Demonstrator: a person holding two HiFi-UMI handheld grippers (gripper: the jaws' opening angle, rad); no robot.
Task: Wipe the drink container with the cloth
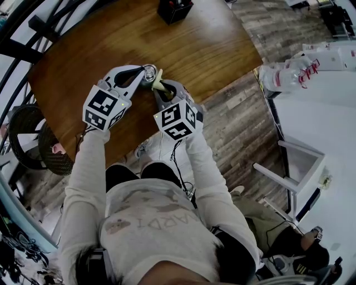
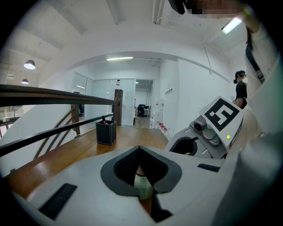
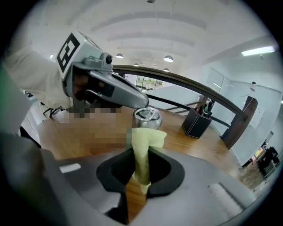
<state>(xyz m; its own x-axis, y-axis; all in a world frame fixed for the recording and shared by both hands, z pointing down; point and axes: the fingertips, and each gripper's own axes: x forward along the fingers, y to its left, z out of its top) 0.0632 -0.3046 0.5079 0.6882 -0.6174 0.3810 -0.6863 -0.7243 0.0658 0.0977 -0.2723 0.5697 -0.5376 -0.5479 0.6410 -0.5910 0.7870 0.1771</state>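
Head view, from above: a person in a pale long-sleeved top stands at a round wooden table [image 1: 194,50] with a gripper in each hand, the two meeting over the table's near side. The left gripper [image 1: 142,77] reaches in from the left and has its jaws closed on the drink container [image 1: 149,70], a small vessel with a shiny round top. The right gripper [image 1: 164,92] sits just beside it, pinching a yellow-green cloth [image 1: 158,82] that touches the container's side. A black pen holder [image 1: 174,8] stands well apart at the far edge. Left gripper view: the dark pads [image 2: 128,165] are drawn in tight on a pale rounded body (the container, seen only in part), with the right gripper's marker cube close at the right. Right gripper view: the jaws are clamped narrow on the cloth, which stands up in a folded tuft just in front of the container's metal lid; whether the container rests on the wood cannot be told.
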